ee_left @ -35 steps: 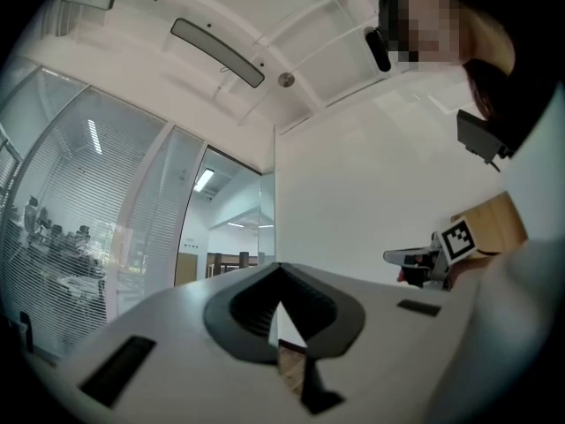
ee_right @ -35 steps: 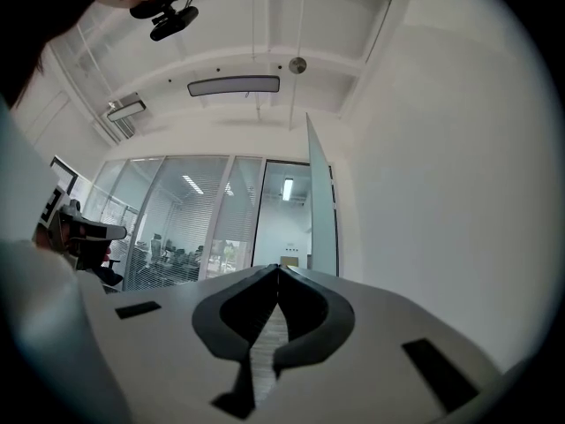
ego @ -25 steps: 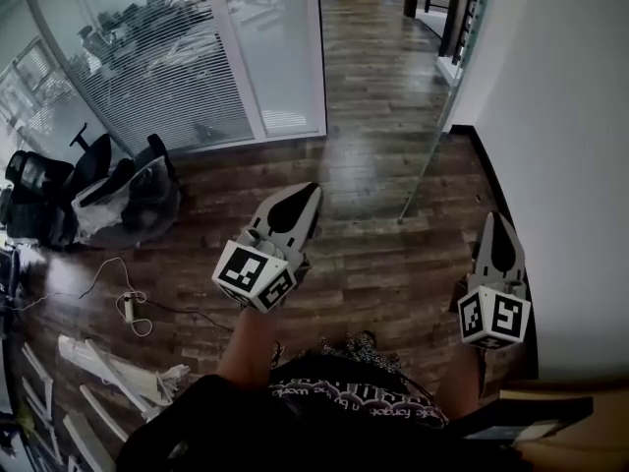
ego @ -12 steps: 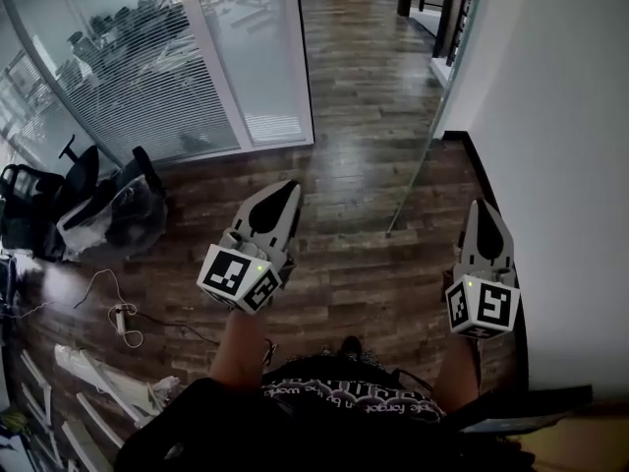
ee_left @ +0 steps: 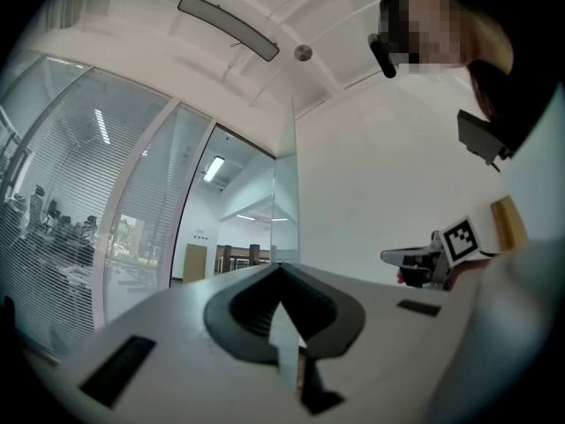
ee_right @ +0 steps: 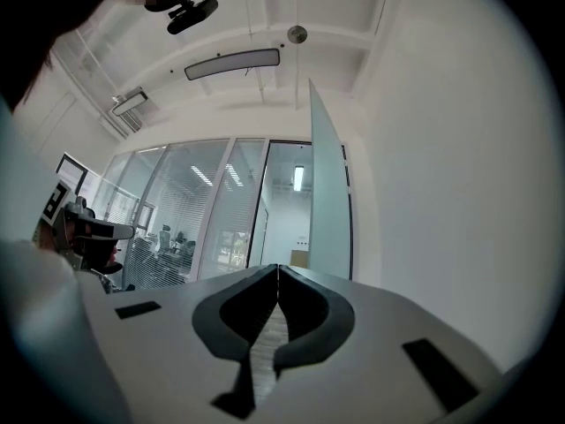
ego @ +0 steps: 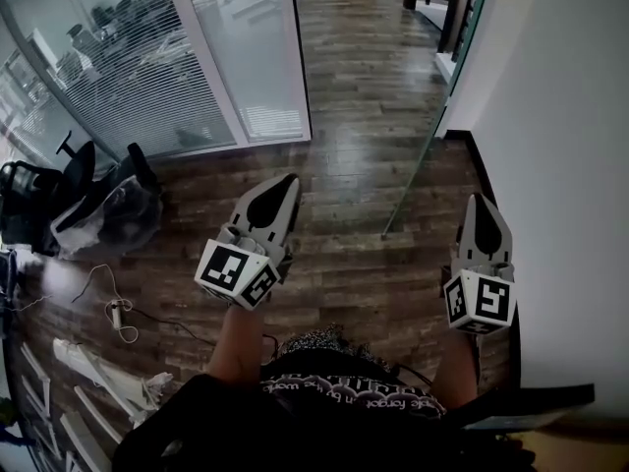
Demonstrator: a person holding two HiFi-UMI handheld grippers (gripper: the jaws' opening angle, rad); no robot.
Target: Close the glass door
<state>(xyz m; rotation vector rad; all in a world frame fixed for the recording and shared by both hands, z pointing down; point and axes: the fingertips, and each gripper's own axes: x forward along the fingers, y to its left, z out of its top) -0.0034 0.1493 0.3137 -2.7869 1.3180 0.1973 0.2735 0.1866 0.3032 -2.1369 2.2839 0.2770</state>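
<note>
left hand-held gripper [ego: 286, 180], right hand-held gripper [ego: 482, 201] nearer glass door [ego: 418, 150] | closed, empty | chairs [ego: 28, 201] left

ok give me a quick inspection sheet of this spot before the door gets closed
surface: dark wood plank floor
job's things: glass door standing open beside the white wall, untouched
clutter: office chairs, plastic sheet over one; white slats on the floor at left
grippers: left gripper and right gripper, fingers shut, both empty, short of the door
cables: power strip with loose cord on the floor
surroundings: glass partition with blinds
</note>
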